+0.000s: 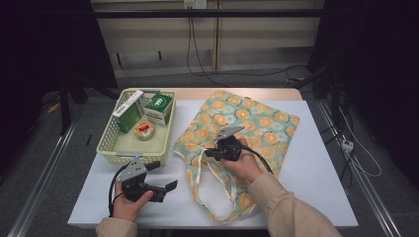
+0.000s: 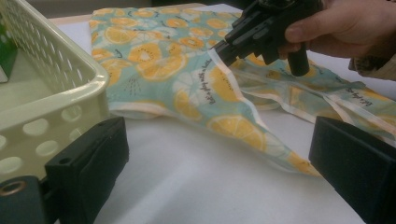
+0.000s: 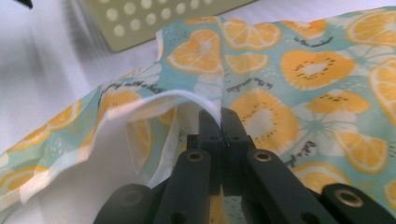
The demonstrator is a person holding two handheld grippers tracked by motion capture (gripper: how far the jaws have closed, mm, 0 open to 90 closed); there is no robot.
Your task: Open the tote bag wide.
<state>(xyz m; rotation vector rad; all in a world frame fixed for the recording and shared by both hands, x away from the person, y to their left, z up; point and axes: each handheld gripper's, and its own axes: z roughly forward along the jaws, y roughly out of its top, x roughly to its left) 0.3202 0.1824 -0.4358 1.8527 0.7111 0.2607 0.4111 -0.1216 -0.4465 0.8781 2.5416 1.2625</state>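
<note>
A teal cloth bag printed with orange slices lies flat on the white table, its handles trailing toward the front edge. My right gripper is shut on the white-lined rim of the bag's mouth and lifts it a little; the pinched cloth edge sits between its jaws. From the left gripper view, that same gripper holds the bag up by its edge. My left gripper is open at the front left of the table, pointing toward the bag, with nothing between its jaws.
A cream perforated basket stands at the left, beside the bag, holding a green box, a green-and-white carton and a small round tin. Its corner is close to my left jaw. Cables hang behind the table.
</note>
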